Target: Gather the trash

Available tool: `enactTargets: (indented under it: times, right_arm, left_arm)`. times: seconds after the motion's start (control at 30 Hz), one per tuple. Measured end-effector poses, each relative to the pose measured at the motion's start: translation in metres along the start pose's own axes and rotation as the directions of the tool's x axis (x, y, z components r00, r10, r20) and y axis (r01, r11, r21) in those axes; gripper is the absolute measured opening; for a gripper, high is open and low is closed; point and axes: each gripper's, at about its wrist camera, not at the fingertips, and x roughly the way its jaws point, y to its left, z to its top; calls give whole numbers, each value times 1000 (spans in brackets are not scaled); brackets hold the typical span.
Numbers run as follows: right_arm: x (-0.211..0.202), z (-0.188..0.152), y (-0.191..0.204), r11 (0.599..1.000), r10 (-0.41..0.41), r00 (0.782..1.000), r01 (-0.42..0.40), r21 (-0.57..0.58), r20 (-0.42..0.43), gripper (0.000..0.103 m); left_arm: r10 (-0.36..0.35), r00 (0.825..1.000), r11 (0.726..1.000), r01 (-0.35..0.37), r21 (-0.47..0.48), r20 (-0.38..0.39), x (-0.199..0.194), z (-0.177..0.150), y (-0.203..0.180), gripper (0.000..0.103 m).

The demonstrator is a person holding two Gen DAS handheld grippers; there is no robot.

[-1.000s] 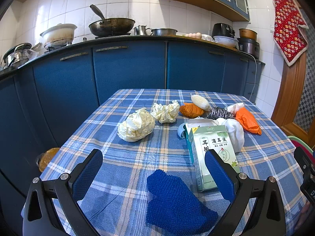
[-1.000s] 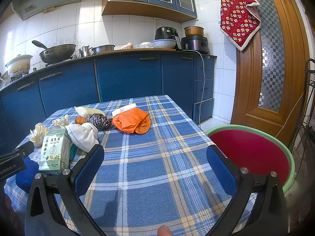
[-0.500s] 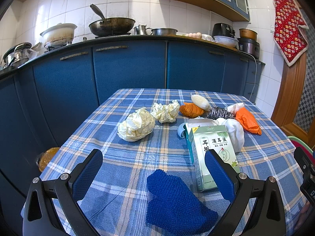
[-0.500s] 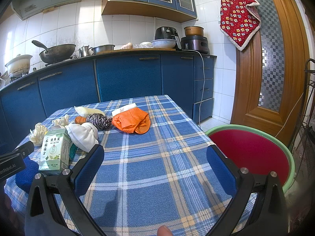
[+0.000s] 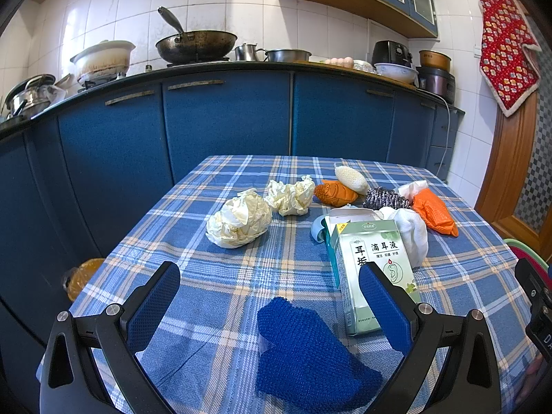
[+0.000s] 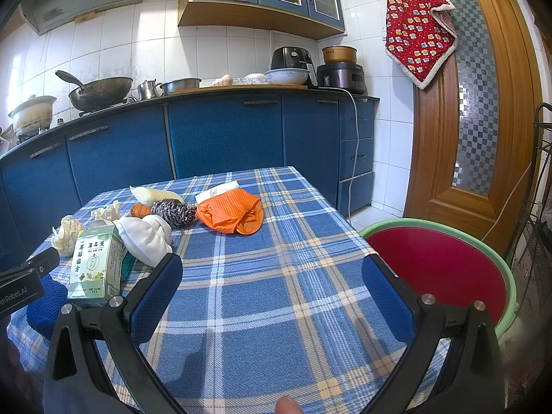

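I noted a blue plaid tablecloth, cream paper wads, an orange glove, a blue knit cloth, a pale-green carton, and a red, green-rimmed basin.

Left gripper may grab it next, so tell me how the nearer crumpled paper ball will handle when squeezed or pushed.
The crumpled paper ball looks loosely wadded, so it is probably very light and will crush under the pads. Its lumpy shape on the plaid tablecloth suggests it would skid or tumble rather than roll cleanly.
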Motion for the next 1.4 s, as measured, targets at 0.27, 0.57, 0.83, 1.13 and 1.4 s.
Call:
enactTargets:
  times: [0.27,0.57,0.83,1.13,1.4]
  right_arm:
    - [0,0,0,1000,0,1000,0,0,0,102]
    - [0,0,0,1000,0,1000,0,-1,0,102]
    - [0,0,0,1000,0,1000,0,-1,0,102]
    - [0,0,0,1000,0,1000,0,-1,0,102]
    - [-1,-1,-1,1000,2,1000,-2,3,-1,102]
  left_arm:
    - [0,1000,1000,0,0,0,0,0,0,103]
    - [-1,1000,1000,1,-1,0,0,0,0,103]
    - [-1,1000,1000,1,-1,0,0,0,0,103]
    - [-2,1000,1000,2,-3,3,-1,0,0,103]
    - [-97,992,995,96,-12,-81,1,-4,4,103]
